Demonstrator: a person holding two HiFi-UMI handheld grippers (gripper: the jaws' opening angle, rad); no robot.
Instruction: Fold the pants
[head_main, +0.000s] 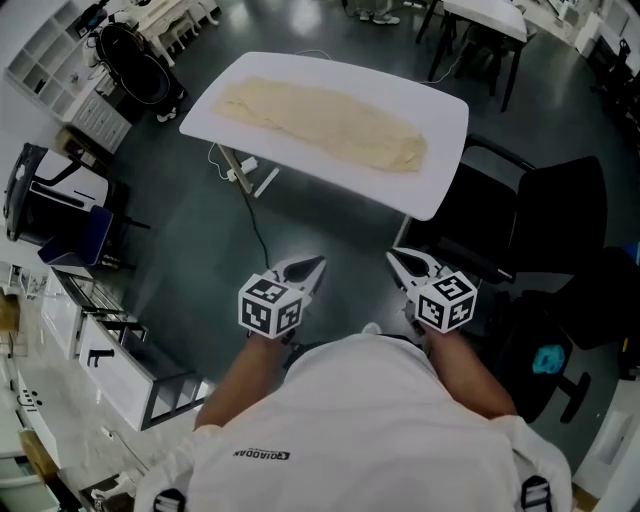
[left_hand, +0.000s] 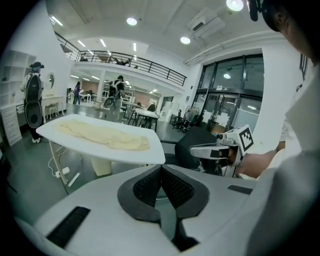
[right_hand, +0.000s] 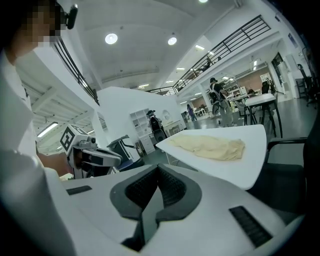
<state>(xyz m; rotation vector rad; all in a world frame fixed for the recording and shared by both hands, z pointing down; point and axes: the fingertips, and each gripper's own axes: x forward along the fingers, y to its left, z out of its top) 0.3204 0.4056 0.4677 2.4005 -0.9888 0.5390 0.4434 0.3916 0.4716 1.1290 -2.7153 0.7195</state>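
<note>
Cream pants (head_main: 325, 122) lie in a long rumpled strip on the white table (head_main: 440, 160). They also show in the left gripper view as the pants (left_hand: 102, 135) and in the right gripper view as the pants (right_hand: 210, 146). My left gripper (head_main: 314, 266) and right gripper (head_main: 397, 259) hang well short of the table, over the floor and close to my body. Both are shut with nothing between the jaws. Each gripper camera sees the other: the right gripper (left_hand: 197, 148) in the left gripper view, the left gripper (right_hand: 114, 158) in the right gripper view.
A black office chair (head_main: 535, 225) stands right of the table, near my right gripper. A cable (head_main: 250, 220) runs over the dark floor under the table's left end. White shelving (head_main: 70, 330) lines the left side. More tables (head_main: 490, 15) stand behind.
</note>
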